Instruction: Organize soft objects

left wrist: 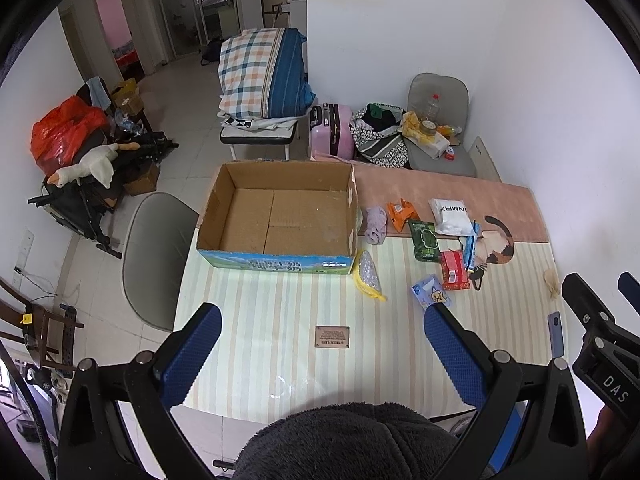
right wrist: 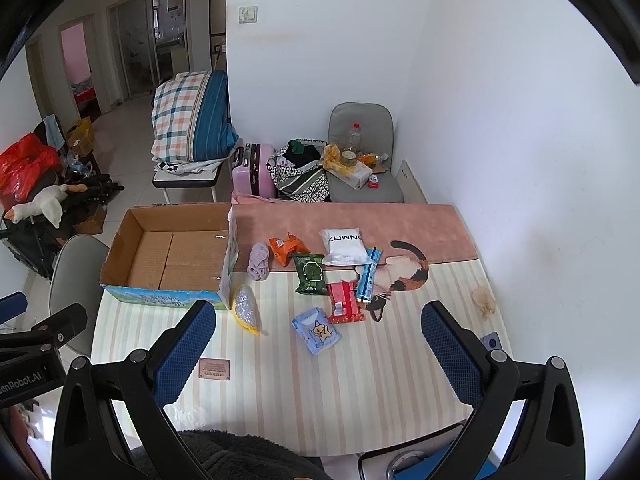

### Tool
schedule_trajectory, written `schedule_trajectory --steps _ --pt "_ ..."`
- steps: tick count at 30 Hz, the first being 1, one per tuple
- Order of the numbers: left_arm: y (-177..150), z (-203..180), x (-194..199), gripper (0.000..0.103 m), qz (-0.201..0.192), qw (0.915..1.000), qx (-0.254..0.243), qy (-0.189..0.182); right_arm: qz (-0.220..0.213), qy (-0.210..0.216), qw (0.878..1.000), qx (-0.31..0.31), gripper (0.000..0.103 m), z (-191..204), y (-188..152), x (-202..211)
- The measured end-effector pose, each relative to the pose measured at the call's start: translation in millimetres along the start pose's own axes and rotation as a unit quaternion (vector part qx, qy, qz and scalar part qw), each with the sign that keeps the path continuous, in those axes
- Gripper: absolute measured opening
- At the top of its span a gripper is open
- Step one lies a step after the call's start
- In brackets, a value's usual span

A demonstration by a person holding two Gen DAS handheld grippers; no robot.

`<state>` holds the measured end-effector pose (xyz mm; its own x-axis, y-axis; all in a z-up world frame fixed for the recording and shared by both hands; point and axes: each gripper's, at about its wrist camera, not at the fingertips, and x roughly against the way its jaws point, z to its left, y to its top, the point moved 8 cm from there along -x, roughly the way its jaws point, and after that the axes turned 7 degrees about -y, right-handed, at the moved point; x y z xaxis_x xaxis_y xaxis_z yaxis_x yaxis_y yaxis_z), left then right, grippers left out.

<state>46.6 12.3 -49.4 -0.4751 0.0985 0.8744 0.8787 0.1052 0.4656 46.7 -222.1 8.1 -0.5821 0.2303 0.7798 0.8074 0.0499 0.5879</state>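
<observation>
The left gripper (left wrist: 322, 330) hangs above the near part of the table with its jaws spread wide and nothing between them; below the gap lie the striped tablecloth (left wrist: 280, 300) and a small brown label (left wrist: 332, 336). The right gripper (right wrist: 318, 330) is likewise wide open and empty, held over the near right part of the table.

Beyond the jaws, a blue tissue pack (right wrist: 316, 330) with a cartoon cat lies nearest, with a red packet (right wrist: 345, 302) just behind it. Farther back sit a dark green wipes pack (right wrist: 309, 273), a long blue tube-shaped packet (right wrist: 368, 274), a white bag (right wrist: 345, 247) with black lettering, an orange packet (right wrist: 285, 249) and a folded purple cloth (right wrist: 259, 262).

A yellow-edged pouch (right wrist: 246, 309) lies just beside the near right corner of the cardboard box (left wrist: 276, 258), which stands open at the table's left side with nothing inside it. A crumpled beige scrap (right wrist: 484, 300) rests well apart, near the right edge. A grey chair (left wrist: 154, 260) stands left of the table.
</observation>
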Motion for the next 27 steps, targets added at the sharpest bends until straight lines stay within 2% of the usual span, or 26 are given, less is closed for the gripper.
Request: schedule_trajectory --steps 27 --pt "0 -3 2 0.103 -0.012 0.9999 -0.003 0.000 -0.014 0.000 1.000 -0.002 0.103 1 4 12"
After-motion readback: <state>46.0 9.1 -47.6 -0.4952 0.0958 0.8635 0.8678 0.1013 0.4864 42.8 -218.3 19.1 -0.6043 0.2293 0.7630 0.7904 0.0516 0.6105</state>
